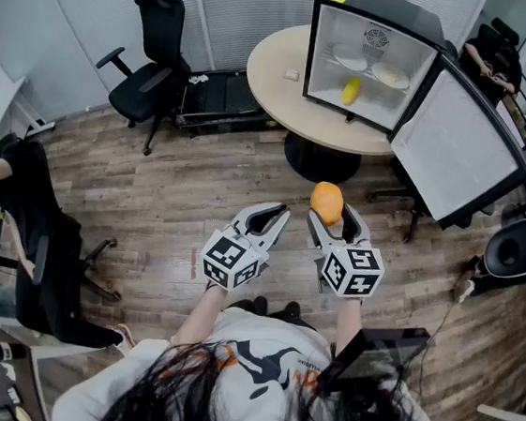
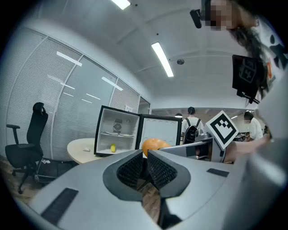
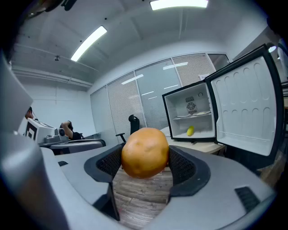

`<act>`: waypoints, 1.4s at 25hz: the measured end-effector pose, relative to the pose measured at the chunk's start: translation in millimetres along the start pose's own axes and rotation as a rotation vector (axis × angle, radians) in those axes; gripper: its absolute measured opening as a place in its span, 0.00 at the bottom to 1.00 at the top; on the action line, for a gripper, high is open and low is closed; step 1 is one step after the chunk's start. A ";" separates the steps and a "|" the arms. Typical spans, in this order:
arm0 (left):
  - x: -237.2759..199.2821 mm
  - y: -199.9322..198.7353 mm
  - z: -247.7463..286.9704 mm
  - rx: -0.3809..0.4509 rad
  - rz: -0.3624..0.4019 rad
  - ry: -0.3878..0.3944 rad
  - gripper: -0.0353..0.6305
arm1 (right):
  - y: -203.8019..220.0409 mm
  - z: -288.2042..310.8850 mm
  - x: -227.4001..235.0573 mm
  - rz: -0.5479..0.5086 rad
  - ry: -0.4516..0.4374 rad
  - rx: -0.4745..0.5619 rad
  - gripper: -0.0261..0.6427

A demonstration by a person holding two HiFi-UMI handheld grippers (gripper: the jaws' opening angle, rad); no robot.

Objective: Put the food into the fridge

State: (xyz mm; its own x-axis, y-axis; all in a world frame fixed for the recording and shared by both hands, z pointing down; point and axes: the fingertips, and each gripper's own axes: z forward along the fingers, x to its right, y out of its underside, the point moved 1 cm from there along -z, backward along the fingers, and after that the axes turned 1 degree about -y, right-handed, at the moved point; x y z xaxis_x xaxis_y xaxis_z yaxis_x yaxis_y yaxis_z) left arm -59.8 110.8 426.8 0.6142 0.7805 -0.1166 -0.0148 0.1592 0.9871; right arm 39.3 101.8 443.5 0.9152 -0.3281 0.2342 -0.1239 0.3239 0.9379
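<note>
I judge the job partly done. The fridge [image 1: 390, 7] stands on the round table [image 1: 278, 75] at 12 o'clock from my grippers. Its door [image 1: 459, 147] is swung wide toward 2 o'clock, so nothing needs opening. A yellow fruit [image 1: 350, 90] already lies on its lower level, with two plates [image 1: 390, 75] on the shelf above.

What's left is the orange fruit [image 1: 326, 201]. It sits mid-frame in the head view, over the wood floor and well short of the table. The right gripper [image 1: 331, 217] has it clamped between both pads, jaws spread wide around it. In the right gripper view the orange fruit [image 3: 145, 152] fills the gap, touching the ribbed pads on either side. The fridge there lies off at 2 o'clock. So the carry, the reach into the cabinet and the release are not yet done.

The left gripper [image 1: 267, 217] hangs just beside the right one at its 9 o'clock. In the left gripper view its jaws are together on nothing.

The orange fruit is close to round, so it hardly points anywhere. It reads slightly taller than wide, which would put a faint long axis from 12 to 6, across the squeeze. The yellow fruit is clearly oblong and lies roughly 12 to 6 in the head view.
</note>
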 end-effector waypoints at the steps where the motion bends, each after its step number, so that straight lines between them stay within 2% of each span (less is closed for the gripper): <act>1: 1.0 -0.8 1.5 0.003 0.000 -0.001 0.09 | -0.3 -0.5 1.6 -0.001 -0.001 -0.002 0.53; 20: 14.1 -3.1 34.1 0.005 0.004 -0.013 0.09 | -4.9 -8.9 32.2 0.017 -0.022 0.009 0.53; 35: 28.7 -0.6 74.6 0.007 0.010 -0.035 0.09 | -0.9 -8.7 67.8 0.024 -0.073 -0.015 0.53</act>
State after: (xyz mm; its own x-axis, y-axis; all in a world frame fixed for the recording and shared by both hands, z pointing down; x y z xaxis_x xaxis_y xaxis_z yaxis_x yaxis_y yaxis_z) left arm 16.7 88.0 431.0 0.6411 0.7605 -0.1035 -0.0152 0.1473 0.9890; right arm 104.8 87.0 456.3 0.8816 -0.3833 0.2753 -0.1396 0.3454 0.9280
